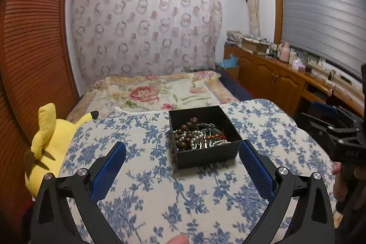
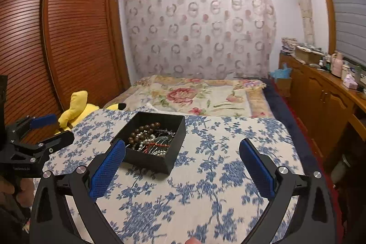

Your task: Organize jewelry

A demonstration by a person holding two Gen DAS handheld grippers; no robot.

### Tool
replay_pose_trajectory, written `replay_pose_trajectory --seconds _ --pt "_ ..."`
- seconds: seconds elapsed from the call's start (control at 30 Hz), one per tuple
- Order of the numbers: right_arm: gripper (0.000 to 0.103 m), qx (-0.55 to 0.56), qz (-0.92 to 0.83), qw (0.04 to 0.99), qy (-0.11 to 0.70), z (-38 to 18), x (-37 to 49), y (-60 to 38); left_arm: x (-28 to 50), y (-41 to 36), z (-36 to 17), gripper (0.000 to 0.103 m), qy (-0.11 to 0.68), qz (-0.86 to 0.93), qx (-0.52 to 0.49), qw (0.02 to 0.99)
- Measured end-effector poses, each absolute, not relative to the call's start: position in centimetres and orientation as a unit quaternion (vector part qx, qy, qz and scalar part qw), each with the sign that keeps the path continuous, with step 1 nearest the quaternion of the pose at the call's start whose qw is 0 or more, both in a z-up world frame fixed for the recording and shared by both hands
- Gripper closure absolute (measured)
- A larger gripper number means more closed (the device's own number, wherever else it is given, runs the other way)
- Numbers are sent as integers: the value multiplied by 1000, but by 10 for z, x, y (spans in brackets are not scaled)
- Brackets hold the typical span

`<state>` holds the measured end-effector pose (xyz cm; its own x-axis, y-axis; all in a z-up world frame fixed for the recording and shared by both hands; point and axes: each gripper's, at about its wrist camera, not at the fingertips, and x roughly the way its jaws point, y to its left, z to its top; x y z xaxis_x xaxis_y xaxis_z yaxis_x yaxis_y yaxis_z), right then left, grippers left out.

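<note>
A black open box (image 1: 207, 156) sits on the blue-flowered cloth (image 1: 160, 186). It holds a tangle of jewelry (image 1: 196, 135): brown bead strings, pearl strands and a red strand. My left gripper (image 1: 183, 148) is open and empty, its fingertips just short of the box's near wall. In the right wrist view the box (image 2: 146, 161) and its jewelry (image 2: 149, 138) lie ahead to the left. My right gripper (image 2: 181, 148) is open and empty, its left pad (image 2: 107, 166) near the box's near left corner. Each gripper shows at the edge of the other's view.
A yellow plush toy (image 1: 48, 143) lies at the cloth's left edge beside a wooden louvred wardrobe (image 1: 32, 49). A bed with a floral blanket (image 1: 155, 90) lies beyond. A wooden cabinet (image 1: 281, 74) with clutter runs along the right wall under the window.
</note>
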<state>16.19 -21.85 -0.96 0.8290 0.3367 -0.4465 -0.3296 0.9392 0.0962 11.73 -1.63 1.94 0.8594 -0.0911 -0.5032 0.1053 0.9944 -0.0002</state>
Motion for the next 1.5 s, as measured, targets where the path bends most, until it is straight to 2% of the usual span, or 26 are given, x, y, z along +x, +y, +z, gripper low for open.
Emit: replay_pose_trajectory --seconds 0.43,1.5 --pt "3 21 149 970 190 5 92 -225 69 -14 20 8 243 -15 12 970" --pt "3 15 148 968 202 -7 90 -214 63 -7 11 8 246 -18 -2 969"
